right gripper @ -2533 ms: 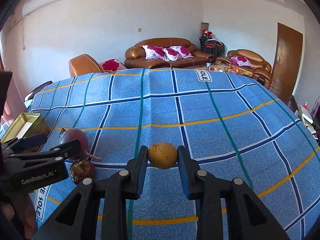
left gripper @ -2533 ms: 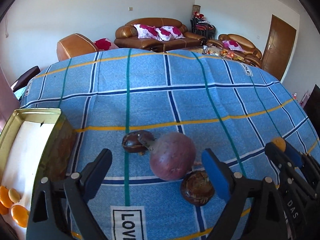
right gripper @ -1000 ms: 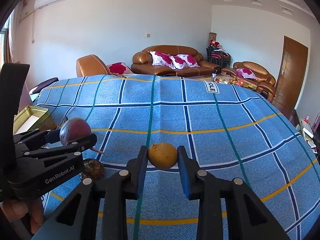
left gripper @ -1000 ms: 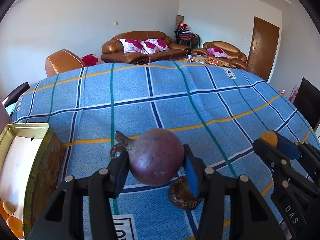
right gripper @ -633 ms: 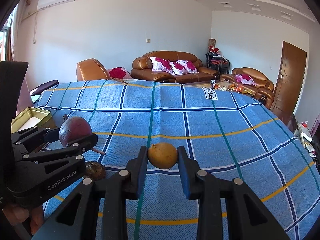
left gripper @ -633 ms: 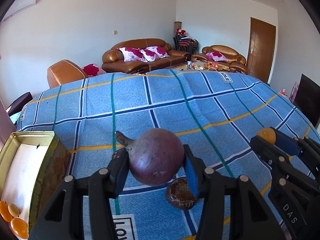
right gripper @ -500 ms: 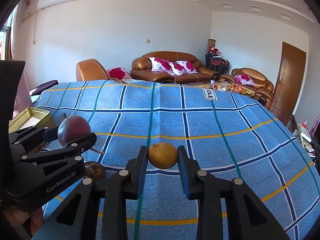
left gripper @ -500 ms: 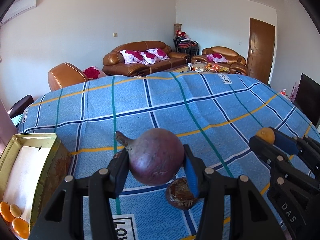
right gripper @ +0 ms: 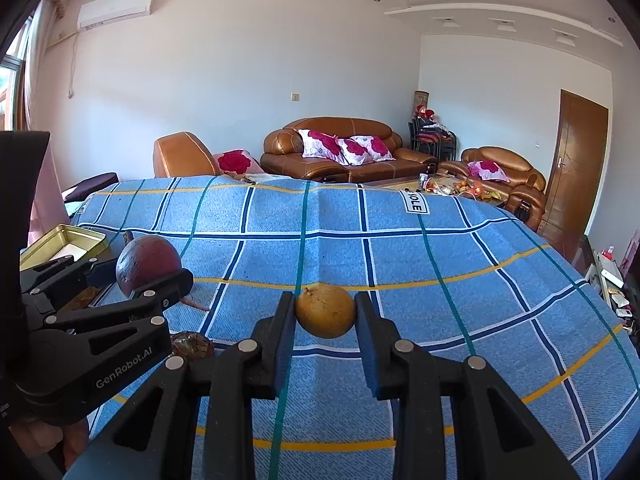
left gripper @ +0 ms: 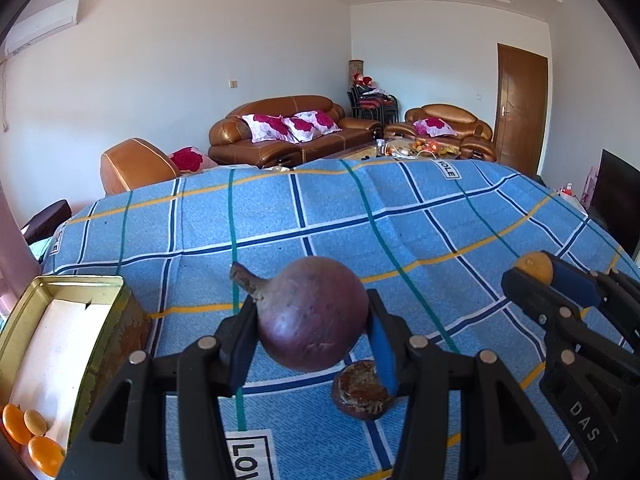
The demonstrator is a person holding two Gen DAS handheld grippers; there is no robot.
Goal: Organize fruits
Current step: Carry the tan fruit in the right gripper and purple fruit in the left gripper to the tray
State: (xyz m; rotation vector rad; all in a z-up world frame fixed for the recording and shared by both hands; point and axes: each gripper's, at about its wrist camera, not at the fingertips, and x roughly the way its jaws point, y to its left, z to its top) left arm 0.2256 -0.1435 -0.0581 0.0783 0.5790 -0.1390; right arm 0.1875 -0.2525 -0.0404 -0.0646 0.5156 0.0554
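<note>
My left gripper (left gripper: pixel 312 322) is shut on a large purple round fruit with a stem (left gripper: pixel 312 314), held above the blue checked cloth (left gripper: pixel 360 216). That gripper and its purple fruit (right gripper: pixel 146 260) show at the left of the right wrist view. My right gripper (right gripper: pixel 325 312) is shut on a small yellow-brown round fruit (right gripper: pixel 325 311), also off the cloth; it appears at the right edge of the left wrist view, yellow fruit (left gripper: pixel 534 266) between its pads. A dark brown wrinkled fruit (left gripper: pixel 362 392) lies on the cloth under the left gripper.
A gold metal tin (left gripper: pixel 60 344) stands at the left edge of the table, with small orange fruits (left gripper: pixel 32 436) in its near corner. Brown leather sofas (left gripper: pixel 288 128) with pink cushions and a wooden door (left gripper: pixel 520 108) stand beyond the table.
Both grippers have tilted up slightly with their fruits still held, so more of the room and ceiling shows. Earlier the left gripper closed on the purple fruit and lifted it.
</note>
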